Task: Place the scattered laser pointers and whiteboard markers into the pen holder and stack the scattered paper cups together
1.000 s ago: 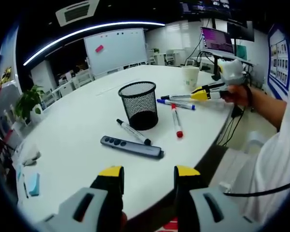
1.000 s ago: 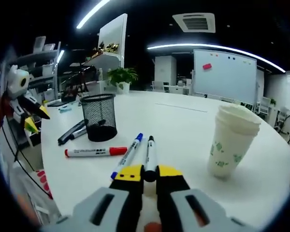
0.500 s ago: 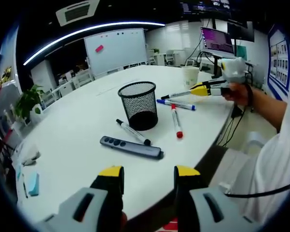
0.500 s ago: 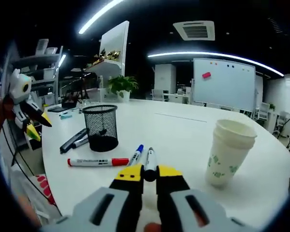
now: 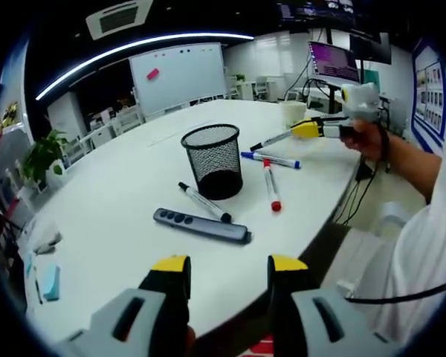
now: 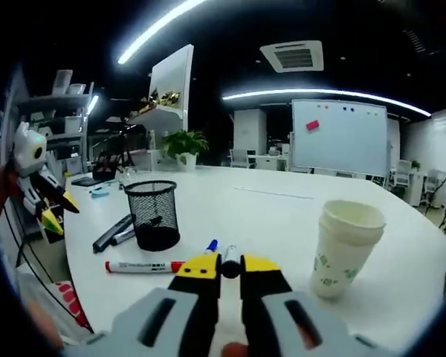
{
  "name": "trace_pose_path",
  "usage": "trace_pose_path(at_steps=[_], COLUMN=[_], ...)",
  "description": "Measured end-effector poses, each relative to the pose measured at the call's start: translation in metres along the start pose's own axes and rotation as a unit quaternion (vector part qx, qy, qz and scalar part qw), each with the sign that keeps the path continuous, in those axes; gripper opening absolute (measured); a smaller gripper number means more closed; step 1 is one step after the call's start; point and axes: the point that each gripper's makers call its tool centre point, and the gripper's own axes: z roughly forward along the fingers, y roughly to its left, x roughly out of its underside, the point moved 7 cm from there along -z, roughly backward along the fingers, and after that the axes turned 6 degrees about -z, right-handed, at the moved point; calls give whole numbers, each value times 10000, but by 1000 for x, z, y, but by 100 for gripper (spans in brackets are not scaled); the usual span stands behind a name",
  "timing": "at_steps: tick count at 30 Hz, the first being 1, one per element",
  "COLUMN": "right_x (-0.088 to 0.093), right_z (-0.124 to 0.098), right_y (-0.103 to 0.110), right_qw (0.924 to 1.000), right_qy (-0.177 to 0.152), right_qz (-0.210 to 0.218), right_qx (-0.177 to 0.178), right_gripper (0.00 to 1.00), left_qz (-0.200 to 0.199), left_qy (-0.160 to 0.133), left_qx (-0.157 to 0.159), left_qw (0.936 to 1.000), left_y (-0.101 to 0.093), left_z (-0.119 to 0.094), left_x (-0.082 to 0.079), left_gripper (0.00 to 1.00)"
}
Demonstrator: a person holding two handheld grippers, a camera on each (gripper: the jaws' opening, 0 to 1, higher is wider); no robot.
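R gripper (image 6: 230,269) has lifted a black-tipped marker (image 5: 271,139) clear of the worktop (image 5: 119,201). Jaws clamped on the barrel, tip sticking fwd toward the mesh pen holder (image 5: 212,162). Means pick is done, now in transit; next is prob swing over the holder rim and drop tip-down, my read only.

L gripper (image 5: 229,268): jaws apart, nothing between them, hanging over the near worktop edge. Idle.

Diff vs 1 s ago:
- left gripper view: marker was lying flat beside the blue-capped marker (image 5: 270,159) w/ R jaws down at it; 0.5 s ago it was partly raised; now higher and angled, well apart from blue one.
- right gripper view: camera rose, worktop and cups sit lower in the picture. Held marker tip unchanged between the jaws, so grip hasn't slipped.
- nothing else moved: L gripper view is the same.

Left on worktop:
- blue-capped marker, near holder on the far side
- red-capped marker (image 5: 271,187), just beside the holder
- black marker (image 5: 204,202), near the holder base, on its near side
- laser pointer (image 5: 201,226), dark w/ buttons, nearer L gripper
- paper cups (image 6: 343,248): look already stacked, rim lines suggest more than one, but too blurry to count.

Holder looks empty thru the mesh.
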Motion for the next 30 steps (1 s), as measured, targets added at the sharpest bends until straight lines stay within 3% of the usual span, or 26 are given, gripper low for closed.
trace_pose_path(at_steps=[30], right_x=[-30], right_z=[5], right_y=[-3], right_qw=[9985], right_qy=[-479], right_qz=[-222], right_qx=[137], right_gripper=[9], left_qz=[-13], left_qy=[1], left_qx=[-26], left_qw=[10000], left_y=[0], left_z=[-2], left_x=[1], left_gripper=[42])
